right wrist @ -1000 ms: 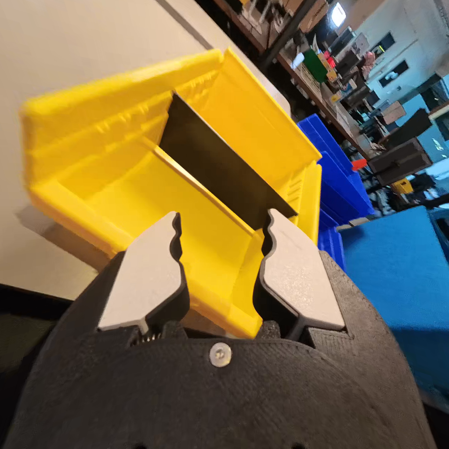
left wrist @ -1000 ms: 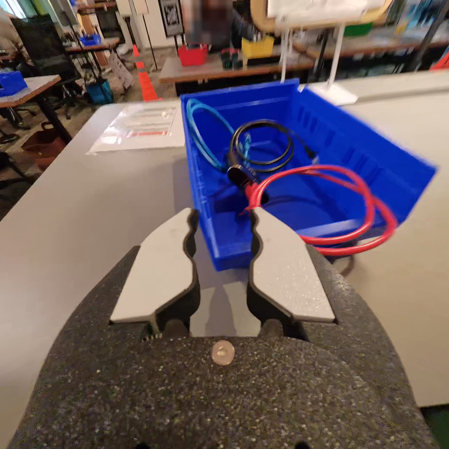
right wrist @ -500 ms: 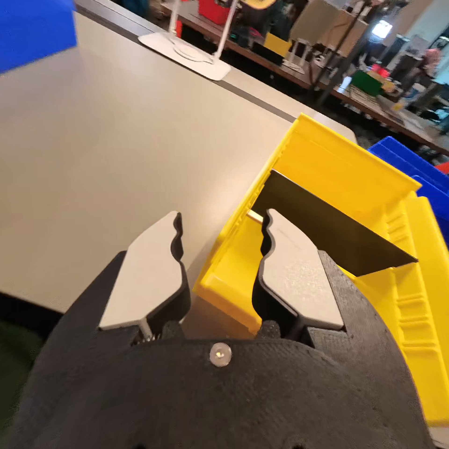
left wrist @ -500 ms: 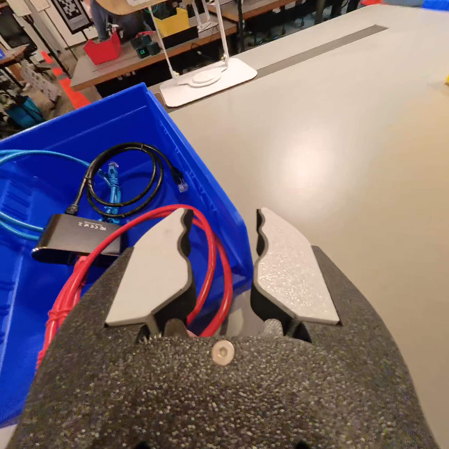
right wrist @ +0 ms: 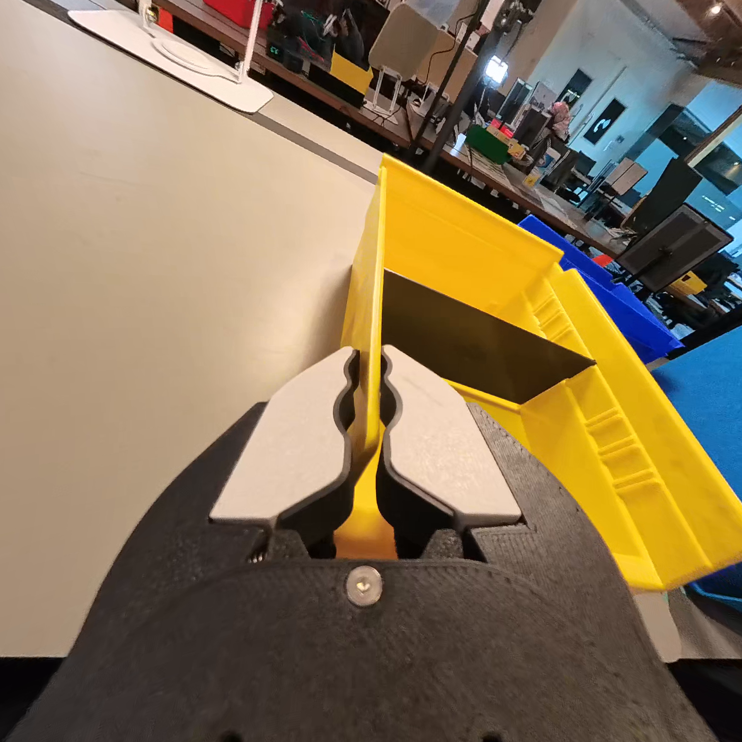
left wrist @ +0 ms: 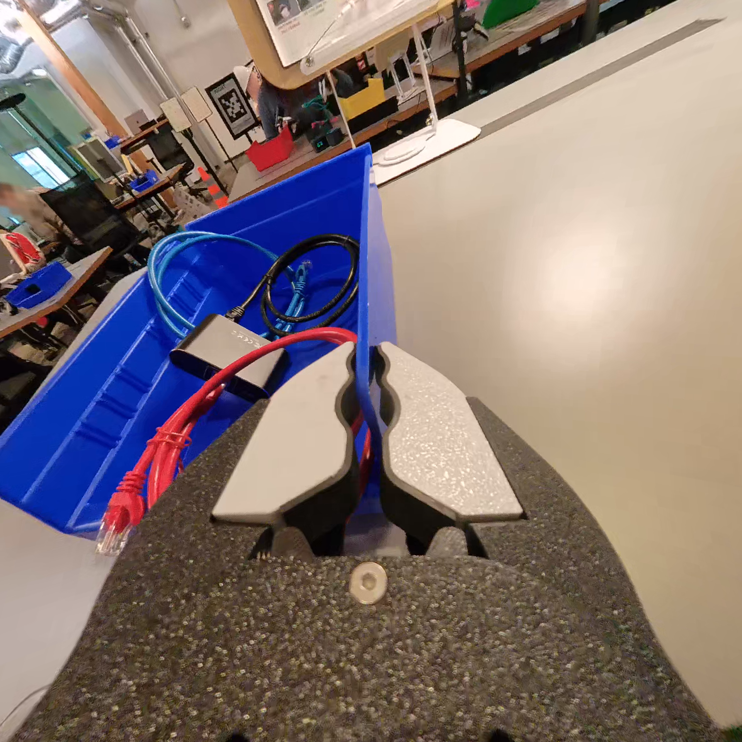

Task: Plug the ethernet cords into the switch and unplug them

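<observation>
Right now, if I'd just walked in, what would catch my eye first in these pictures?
Probably the two bright bins, each pinched by its side wall: the left tongs grip the blue bin, the right tongs the yellow bin. Inside the blue one, red, light-blue and black cords loop around a small black switch.
</observation>
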A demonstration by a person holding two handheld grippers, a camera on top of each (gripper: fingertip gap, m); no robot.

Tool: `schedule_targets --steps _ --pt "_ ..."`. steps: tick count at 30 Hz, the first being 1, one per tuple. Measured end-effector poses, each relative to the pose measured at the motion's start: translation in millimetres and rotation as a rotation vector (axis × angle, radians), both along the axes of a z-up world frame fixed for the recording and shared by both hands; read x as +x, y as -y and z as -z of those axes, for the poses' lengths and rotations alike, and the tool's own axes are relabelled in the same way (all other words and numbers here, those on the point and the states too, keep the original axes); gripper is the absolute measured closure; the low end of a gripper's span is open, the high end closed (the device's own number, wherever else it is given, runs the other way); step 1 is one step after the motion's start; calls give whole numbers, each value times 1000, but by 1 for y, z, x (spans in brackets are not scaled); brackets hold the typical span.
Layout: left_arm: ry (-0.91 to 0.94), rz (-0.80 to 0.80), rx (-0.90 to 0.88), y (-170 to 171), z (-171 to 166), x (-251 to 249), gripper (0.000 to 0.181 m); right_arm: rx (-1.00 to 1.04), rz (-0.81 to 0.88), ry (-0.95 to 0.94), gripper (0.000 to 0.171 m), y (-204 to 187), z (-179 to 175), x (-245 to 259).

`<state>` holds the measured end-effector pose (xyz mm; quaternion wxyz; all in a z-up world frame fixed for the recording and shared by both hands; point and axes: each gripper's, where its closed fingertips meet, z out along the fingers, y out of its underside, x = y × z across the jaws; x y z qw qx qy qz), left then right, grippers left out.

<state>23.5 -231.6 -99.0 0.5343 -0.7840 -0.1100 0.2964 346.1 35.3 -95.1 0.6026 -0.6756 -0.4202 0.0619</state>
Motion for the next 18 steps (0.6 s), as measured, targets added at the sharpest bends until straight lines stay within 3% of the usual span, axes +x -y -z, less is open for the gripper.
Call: schedule_targets --steps 5,18 --pt "-63 -30 -18 24 -2 -5 174 20 17 15 163 -6 0 3" --pt "-28 -213 -36 87 0 -142 174 53 71 56 163 -59 -1 7"
